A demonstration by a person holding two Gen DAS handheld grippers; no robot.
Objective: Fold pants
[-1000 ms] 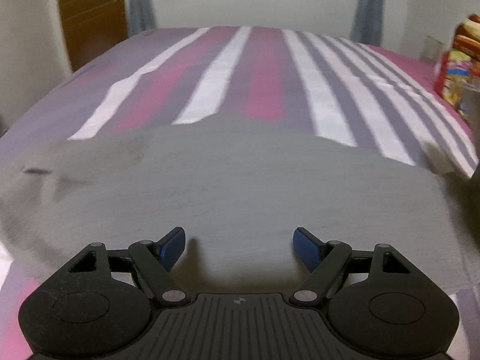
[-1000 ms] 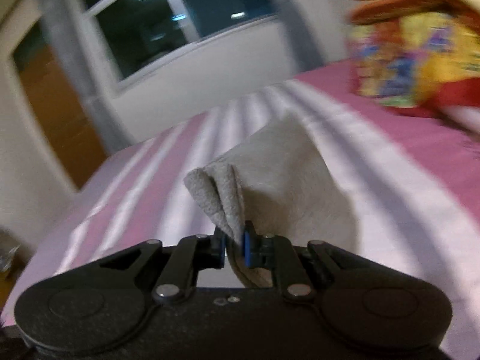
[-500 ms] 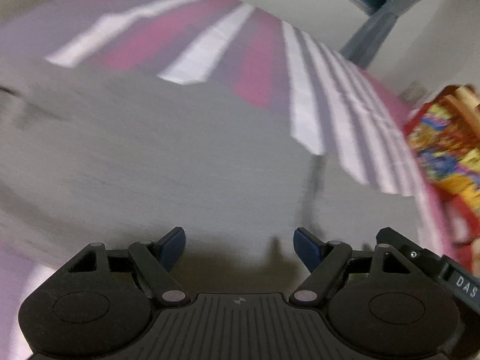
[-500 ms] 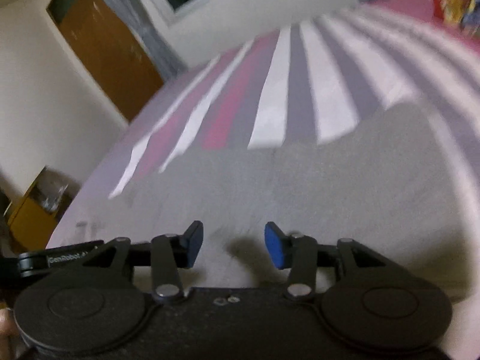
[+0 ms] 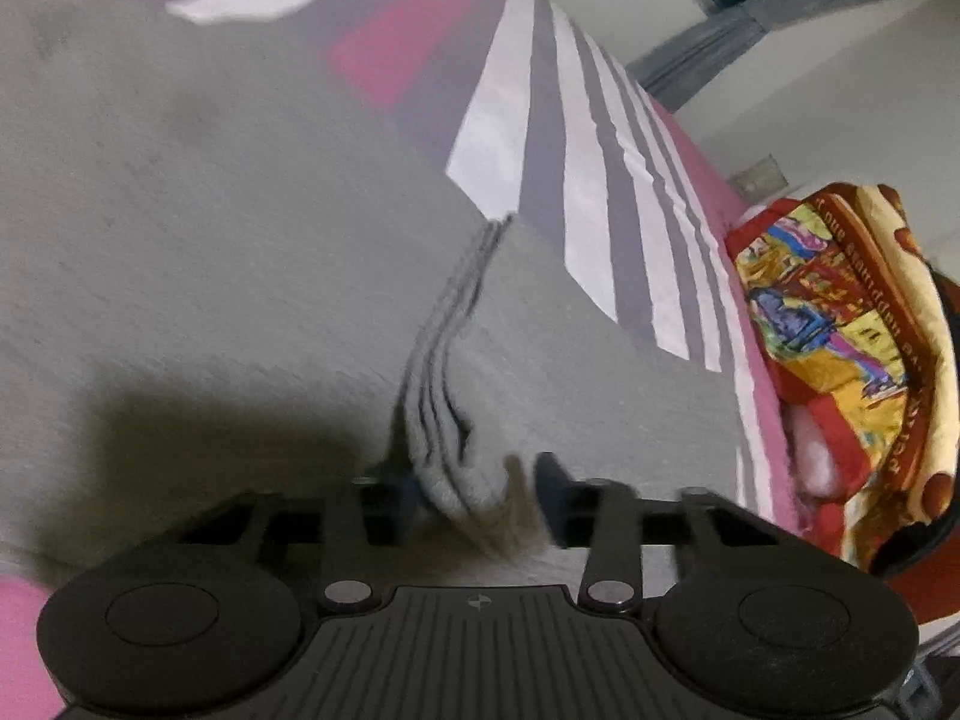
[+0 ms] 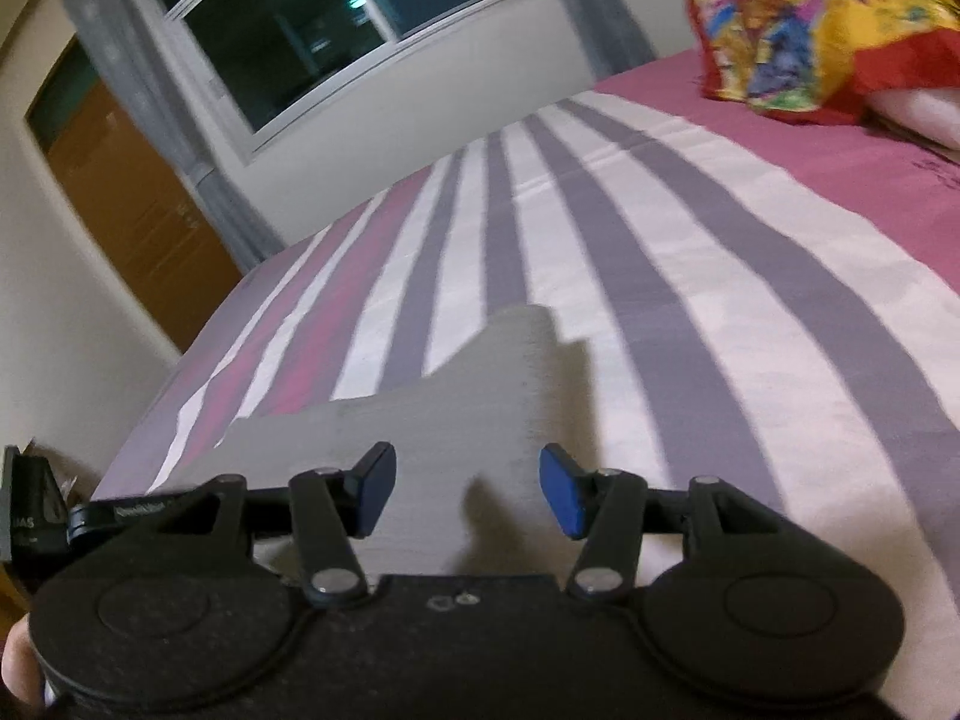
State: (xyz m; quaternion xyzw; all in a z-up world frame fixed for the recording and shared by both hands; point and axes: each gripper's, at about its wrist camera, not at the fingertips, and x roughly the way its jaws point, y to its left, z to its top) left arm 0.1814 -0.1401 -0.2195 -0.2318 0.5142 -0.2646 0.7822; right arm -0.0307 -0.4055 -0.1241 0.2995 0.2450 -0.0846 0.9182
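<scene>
The grey pants (image 5: 210,228) lie spread on the striped bed. In the left wrist view a stacked edge of several grey layers (image 5: 444,372) runs toward my left gripper (image 5: 480,489), whose jaws stand close on either side of that edge and pinch it. In the right wrist view a folded grey part of the pants (image 6: 468,396) lies just ahead of my right gripper (image 6: 468,495), which is open and empty above it.
The bed sheet (image 6: 690,276) has pink, white and grey stripes. A colourful folded blanket (image 5: 840,348) sits at the bed's right side, also in the right wrist view (image 6: 810,18). A window (image 6: 336,18) and a brown door (image 6: 126,210) are behind.
My left gripper went from open above the flat cloth to closed on the layered edge. My right gripper let go of the cloth it pinched a second ago and stays open.
</scene>
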